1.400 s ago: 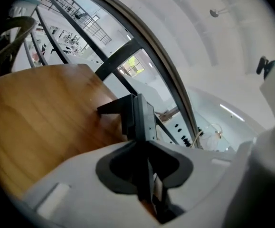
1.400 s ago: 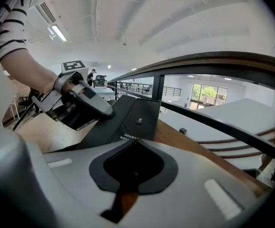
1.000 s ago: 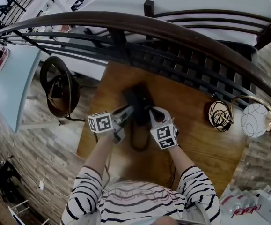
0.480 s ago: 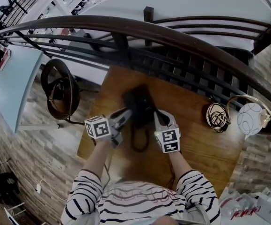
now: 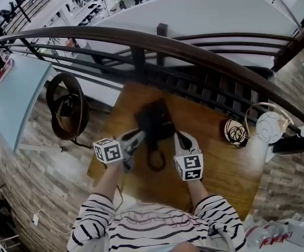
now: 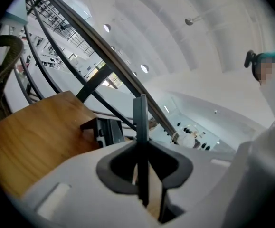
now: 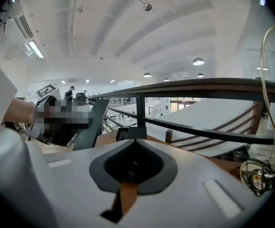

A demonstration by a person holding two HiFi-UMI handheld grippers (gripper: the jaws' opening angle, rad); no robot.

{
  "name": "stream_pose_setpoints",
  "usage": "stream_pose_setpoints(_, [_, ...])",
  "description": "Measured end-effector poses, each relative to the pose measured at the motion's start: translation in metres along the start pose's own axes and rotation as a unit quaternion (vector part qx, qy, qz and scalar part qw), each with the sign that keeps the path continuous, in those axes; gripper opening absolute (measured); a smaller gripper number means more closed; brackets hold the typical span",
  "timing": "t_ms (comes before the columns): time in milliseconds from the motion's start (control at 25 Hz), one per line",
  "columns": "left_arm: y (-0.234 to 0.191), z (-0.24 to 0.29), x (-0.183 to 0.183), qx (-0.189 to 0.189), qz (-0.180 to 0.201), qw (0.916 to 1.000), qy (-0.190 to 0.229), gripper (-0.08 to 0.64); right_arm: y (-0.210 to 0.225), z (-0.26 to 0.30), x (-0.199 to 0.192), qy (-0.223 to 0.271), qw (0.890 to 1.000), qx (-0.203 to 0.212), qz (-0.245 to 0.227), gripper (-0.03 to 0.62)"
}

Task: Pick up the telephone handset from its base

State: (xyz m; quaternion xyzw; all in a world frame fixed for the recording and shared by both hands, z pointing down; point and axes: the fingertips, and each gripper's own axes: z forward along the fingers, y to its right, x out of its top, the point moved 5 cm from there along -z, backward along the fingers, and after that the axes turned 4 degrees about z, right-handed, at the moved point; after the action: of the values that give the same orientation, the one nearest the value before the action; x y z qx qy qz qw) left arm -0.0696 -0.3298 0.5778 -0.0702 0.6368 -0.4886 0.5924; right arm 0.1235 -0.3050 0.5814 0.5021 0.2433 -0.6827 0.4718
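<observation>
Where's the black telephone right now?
Head view: the telephone sits on the wooden table, just beyond and between the left claw and right claw, near the railing.

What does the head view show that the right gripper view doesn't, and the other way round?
Only the head view shows the person's striped shirt and the dark round frame standing on the floor to the left of the table. Only the right gripper view shows the white ceiling with its hanging lamps. Both show the wooden table, the dark curved railing behind it, the black telephone and the tangle of wire near the table's right end.
</observation>
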Motion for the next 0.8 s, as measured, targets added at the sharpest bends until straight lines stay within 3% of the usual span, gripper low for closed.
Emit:
stream_pose_setpoints(400, [0.05, -0.075, -0.005, -0.02, 0.014, 0.9987, 0.045, 0.069, -0.063, -0.067, 0.024, 0.037, 0.999, -0.01, -0.017, 0.0])
stream_pose_setpoints(800, [0.098, -0.155, -0.031, -0.02, 0.042, 0.9966, 0.068, 0.069, -0.13, -0.132, 0.014, 0.058, 0.998, -0.018, -0.017, 0.0])
